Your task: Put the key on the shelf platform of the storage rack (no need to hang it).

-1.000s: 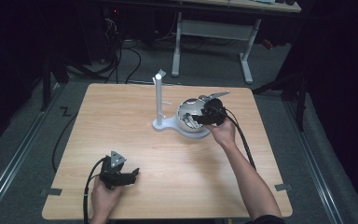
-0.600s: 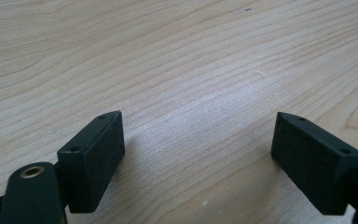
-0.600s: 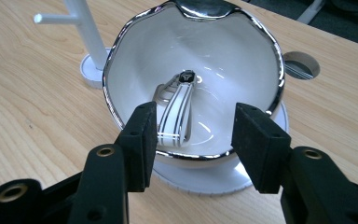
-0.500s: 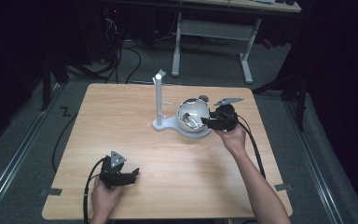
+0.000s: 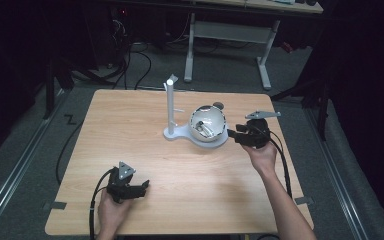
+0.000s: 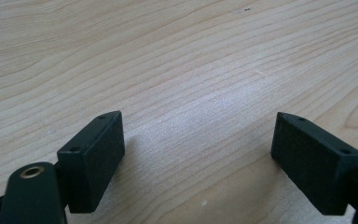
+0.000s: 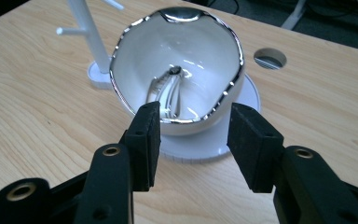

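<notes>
My right tongs (image 5: 236, 134) sit just right of the bowl (image 5: 208, 124), apart from it; their jaws have just been closing, and nothing lies between them. The bowl rests on the white stand (image 5: 172, 131), mid-table, a small metal piece (image 7: 168, 93) inside. My left tongs (image 5: 139, 188) gape wide and empty over bare table (image 6: 177, 60).

Stood near the table's middle: a white, chrome-rimmed ceramic bowl (image 5: 207, 125) on a round white base plate (image 5: 221, 142), barring passage there. Rose just left of the bowl: a slim white post with side pegs (image 5: 170, 107), blocking approach from that side. Lay bare in front of the bowl: broad light wooden tabletop (image 5: 200, 187), open for passing.
</notes>
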Demonstrator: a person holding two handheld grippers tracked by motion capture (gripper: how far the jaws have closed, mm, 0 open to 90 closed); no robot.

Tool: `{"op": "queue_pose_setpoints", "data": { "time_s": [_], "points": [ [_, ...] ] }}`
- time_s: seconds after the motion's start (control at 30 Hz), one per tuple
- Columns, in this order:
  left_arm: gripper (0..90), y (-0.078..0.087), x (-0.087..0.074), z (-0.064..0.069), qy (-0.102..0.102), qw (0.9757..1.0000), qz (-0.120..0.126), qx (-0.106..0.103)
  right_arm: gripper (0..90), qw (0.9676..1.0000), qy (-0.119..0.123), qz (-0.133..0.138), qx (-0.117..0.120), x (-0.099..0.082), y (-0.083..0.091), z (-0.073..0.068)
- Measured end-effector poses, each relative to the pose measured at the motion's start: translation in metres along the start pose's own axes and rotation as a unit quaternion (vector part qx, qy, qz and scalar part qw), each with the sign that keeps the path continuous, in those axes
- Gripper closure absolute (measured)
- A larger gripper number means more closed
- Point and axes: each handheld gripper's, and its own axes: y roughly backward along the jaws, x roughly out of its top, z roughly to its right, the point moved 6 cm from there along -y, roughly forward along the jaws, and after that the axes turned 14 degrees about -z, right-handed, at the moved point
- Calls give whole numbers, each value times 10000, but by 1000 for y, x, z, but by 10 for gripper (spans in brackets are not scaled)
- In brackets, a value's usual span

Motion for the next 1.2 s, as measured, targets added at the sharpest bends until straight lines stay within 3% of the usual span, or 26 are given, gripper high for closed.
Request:
{"op": "queue_pose_setpoints", "data": {
  "time_s": [0.23,0.47,0.7,0.87,1.2],
  "points": [
    [176,0,0,0,-4,10000,0,-1,541,9999,-144,90,31,-14,9,4],
    [176,0,0,0,-3,10000,0,-1,541,9999,27,146,-39,-16,22,-2],
    [176,0,0,0,4,10000,1,1,525,9998,22,193,34,-22,31,-3],
    [176,0,0,0,-4,10000,0,0,513,9994,-144,261,189,-30,34,-2],
    [176,0,0,0,-7,10000,1,1,511,9989,-285,308,204,-51,35,1]
  ]
}}
